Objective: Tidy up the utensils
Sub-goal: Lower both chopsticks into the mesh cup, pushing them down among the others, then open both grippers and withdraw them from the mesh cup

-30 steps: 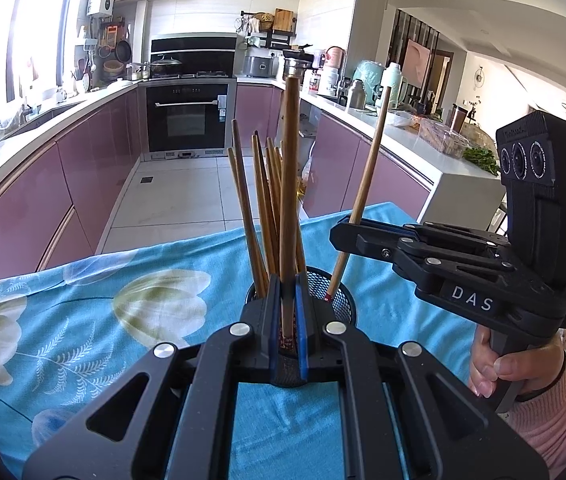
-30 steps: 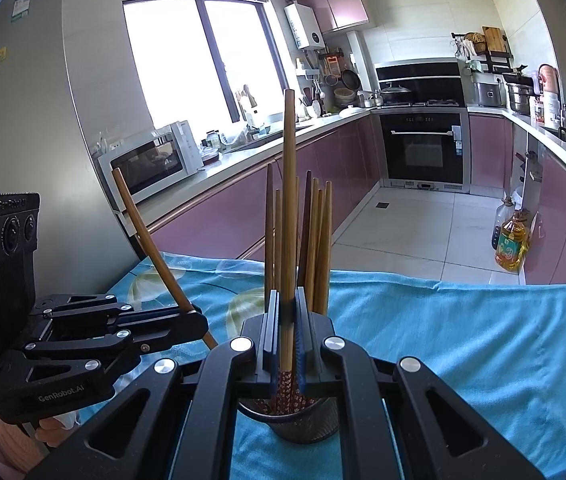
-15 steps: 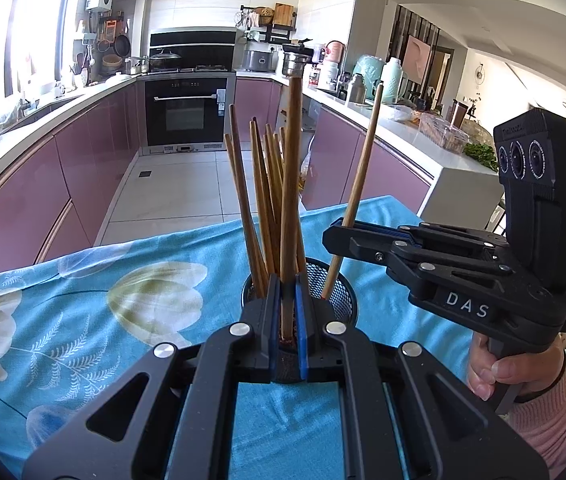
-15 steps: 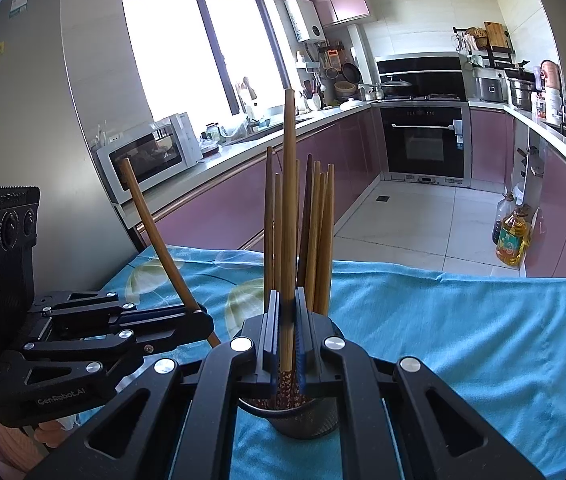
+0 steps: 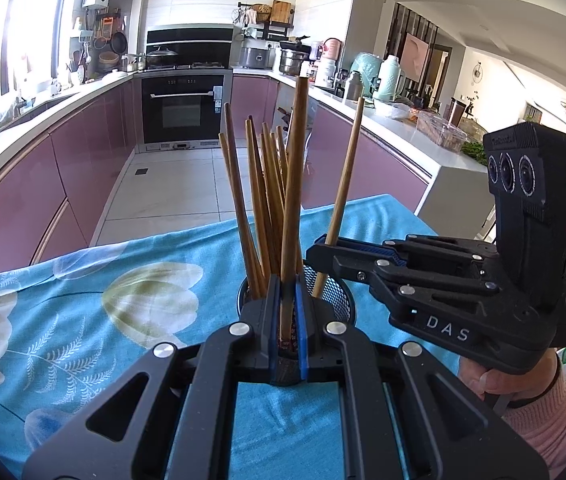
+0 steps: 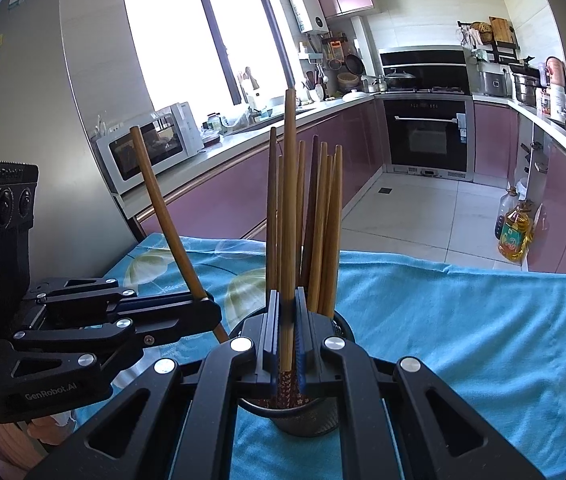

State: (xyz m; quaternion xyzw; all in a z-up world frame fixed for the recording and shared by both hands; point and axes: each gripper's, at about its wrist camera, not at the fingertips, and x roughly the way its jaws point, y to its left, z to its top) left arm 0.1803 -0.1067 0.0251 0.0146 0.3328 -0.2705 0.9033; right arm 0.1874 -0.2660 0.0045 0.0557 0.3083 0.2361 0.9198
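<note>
Since the earlier frames, both chopsticks have stayed clamped while the view has edged slightly closer to the holder. Nearest the left wrist camera, the left hand-held gripper (image 5: 287, 320) is closed on one wooden chopstick (image 5: 295, 184), which stands nearly upright with its patterned lower end between the blue pads. Nearest the right wrist camera, the right hand-held gripper (image 6: 287, 336) is likewise closed on a second chopstick (image 6: 289, 200), also about upright. Just beyond both sets of fingers stands the black mesh holder (image 5: 339, 296), resting on the desk, which is covered by a blue floral cloth (image 5: 83, 304); the holder contains a bundle of chopsticks (image 5: 267, 200) leaning at slight angles. At the right edge of the left view, a hand (image 5: 495, 376) in a pink sleeve (image 5: 551, 420) grips the right tool's handle. Farther off lie purple kitchen cabinets (image 5: 27, 184), a built-in oven (image 5: 185, 108), and, in the right view, a microwave (image 6: 147, 148) below a bright window (image 6: 203, 40).
</note>
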